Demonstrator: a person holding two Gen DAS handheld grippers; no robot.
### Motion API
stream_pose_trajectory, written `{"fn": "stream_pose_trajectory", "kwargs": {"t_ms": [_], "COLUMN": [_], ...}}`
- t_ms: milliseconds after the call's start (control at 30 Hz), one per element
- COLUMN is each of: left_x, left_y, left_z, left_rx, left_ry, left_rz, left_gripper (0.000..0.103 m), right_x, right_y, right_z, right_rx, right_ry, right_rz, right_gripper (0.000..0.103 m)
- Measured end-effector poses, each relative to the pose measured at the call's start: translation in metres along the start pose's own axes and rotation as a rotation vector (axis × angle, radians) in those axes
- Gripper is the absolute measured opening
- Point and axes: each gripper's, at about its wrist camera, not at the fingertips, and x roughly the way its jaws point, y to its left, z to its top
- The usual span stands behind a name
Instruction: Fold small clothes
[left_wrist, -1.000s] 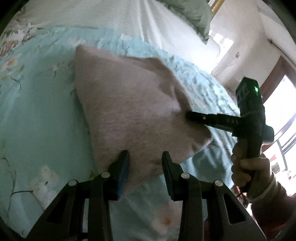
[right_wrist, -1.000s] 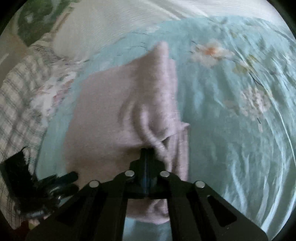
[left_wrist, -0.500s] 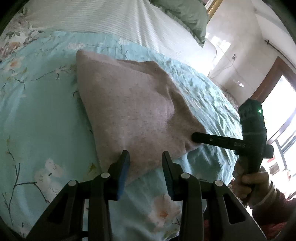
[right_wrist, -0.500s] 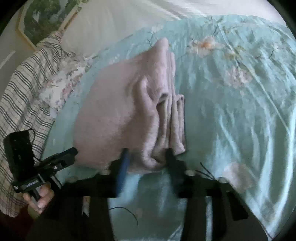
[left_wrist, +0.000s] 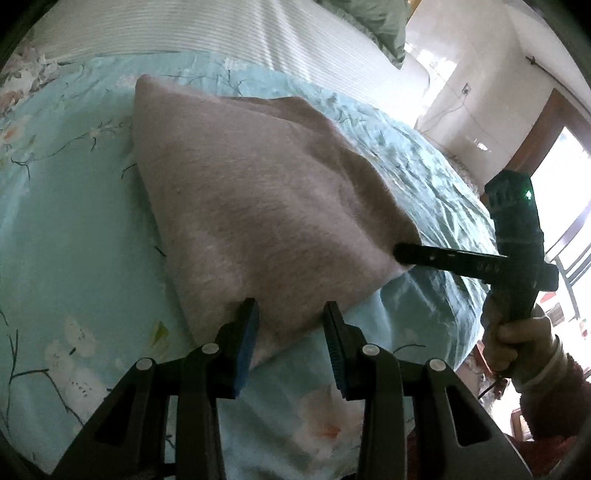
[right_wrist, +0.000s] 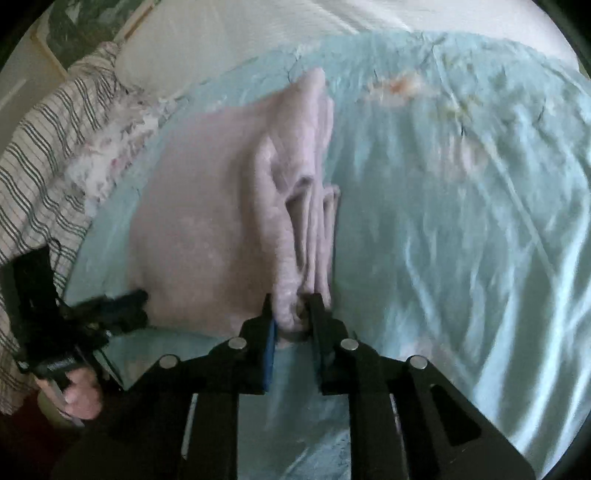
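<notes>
The pinkish-grey knit garment (left_wrist: 258, 206) lies folded on the bed's pale turquoise floral sheet (left_wrist: 66, 229), near the foot edge, with a white striped cover (left_wrist: 229, 33) beyond it.

The left tool (left_wrist: 290, 328) straddles the garment's near corner with its jaws partly apart. The cloth sits between the blue pads (left_wrist: 245, 332), but I cannot tell whether they pinch it; probably it steadies that corner.

The right tool (right_wrist: 291, 317) is at the opposite near corner, where the stacked folded edges (right_wrist: 314, 236) bunch together. Its jaws are closing around that thick roll of layers, seemingly to gather them all for the next fold.

Small pale characters show on the right tool's finger (left_wrist: 484, 264) in the left view, too blurred to read. No brand or label is visible on the garment.
</notes>
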Motion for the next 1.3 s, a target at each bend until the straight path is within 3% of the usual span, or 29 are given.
{"fn": "stream_pose_trajectory", "kwargs": {"t_ms": [67,167,233,333,433,500,533,567,600,833,967,1033,1100,1200,1300], "left_x": [-0.006,-0.025,-0.039,-0.045,-0.029,-0.014,-0.003,0.003,0.007,-0.003,-0.023,-0.023,-0.012,-0.004,-0.006], "left_y": [0.001,-0.002,-0.005,-0.003,0.008,0.021,0.030,0.034,0.039,0.029,0.009,0.001,0.000,-0.001,-0.007], "left_z": [0.001,0.008,0.020,0.040,0.051,0.046,0.042,0.038,0.033,0.027,0.018,0.010,0.001,-0.005,-0.005], "left_rx": [-0.005,-0.003,-0.008,-0.024,-0.037,-0.061,-0.083,-0.097,-0.109,-0.085,-0.031,-0.006,0.004,0.005,0.003], "left_ry": [0.011,-0.019,-0.070,-0.133,-0.124,-0.082,-0.052,-0.041,-0.039,-0.058,-0.083,-0.065,-0.024,-0.004,-0.003], "left_rz": [-0.009,-0.032,-0.057,-0.067,-0.026,0.009,0.008,0.006,0.001,0.029,-0.006,0.014,0.060,0.108,0.135], "left_gripper": [0.037,0.037,0.040,0.045,0.045,0.044,0.043,0.042,0.040,0.040,0.040,0.041,0.041,0.040,0.041], "right_x": [-0.008,-0.034,-0.051,-0.050,-0.021,0.009,0.017,0.030,0.035,0.035,0.009,-0.003,-0.003,0.013,0.010], "right_y": [0.004,0.011,0.022,0.045,0.059,0.049,0.039,0.025,0.017,0.014,0.027,0.038,0.045,0.036,0.024], "right_z": [0.000,0.009,0.021,0.043,0.060,0.066,0.066,0.065,0.064,0.061,0.055,0.044,0.030,0.013,0.008], "right_rx": [0.004,0.007,-0.009,-0.036,-0.040,-0.015,0.007,0.050,0.072,0.090,0.054,0.013,-0.024,-0.036,0.018], "right_ry": [-0.013,-0.084,-0.154,-0.184,-0.163,-0.133,-0.119,-0.094,-0.087,-0.103,-0.119,-0.124,-0.096,-0.040,-0.050], "right_rz": [-0.011,-0.042,-0.013,0.081,0.128,-0.003,-0.028,-0.027,-0.034,-0.011,0.025,0.057,0.024,-0.108,-0.071], "right_gripper": [0.025,0.026,0.026,0.026,0.026,0.026,0.022,0.006,0.000,0.000,0.003,0.003,0.003,0.003,0.001]}}
